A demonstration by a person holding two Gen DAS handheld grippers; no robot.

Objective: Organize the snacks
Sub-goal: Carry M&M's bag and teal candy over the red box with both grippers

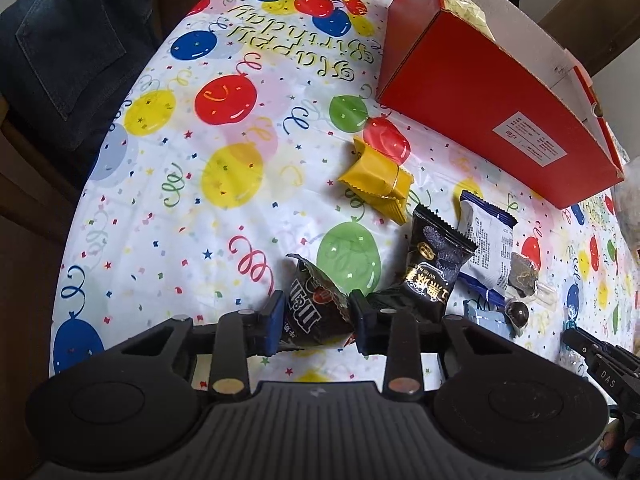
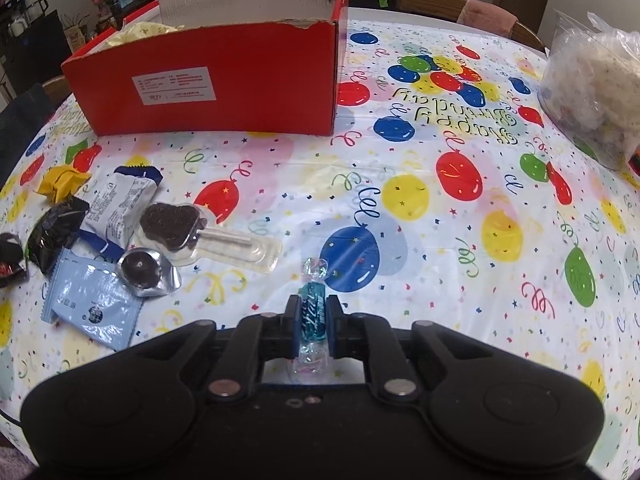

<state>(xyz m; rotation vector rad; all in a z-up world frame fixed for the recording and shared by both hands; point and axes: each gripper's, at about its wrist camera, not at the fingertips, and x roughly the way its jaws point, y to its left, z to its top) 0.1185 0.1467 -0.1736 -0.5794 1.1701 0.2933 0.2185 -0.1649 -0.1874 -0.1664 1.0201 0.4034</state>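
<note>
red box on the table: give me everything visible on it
The red box is cardboard, red outside and plain white inside, long and rectangular. It stands upright and open-topped on the balloon tablecloth, behind the loose snacks. A white printed label sits on its long front side. The top edge is torn ragged near one corner. Something pale yellow lies inside at one end. Neither gripper touches it.
</note>
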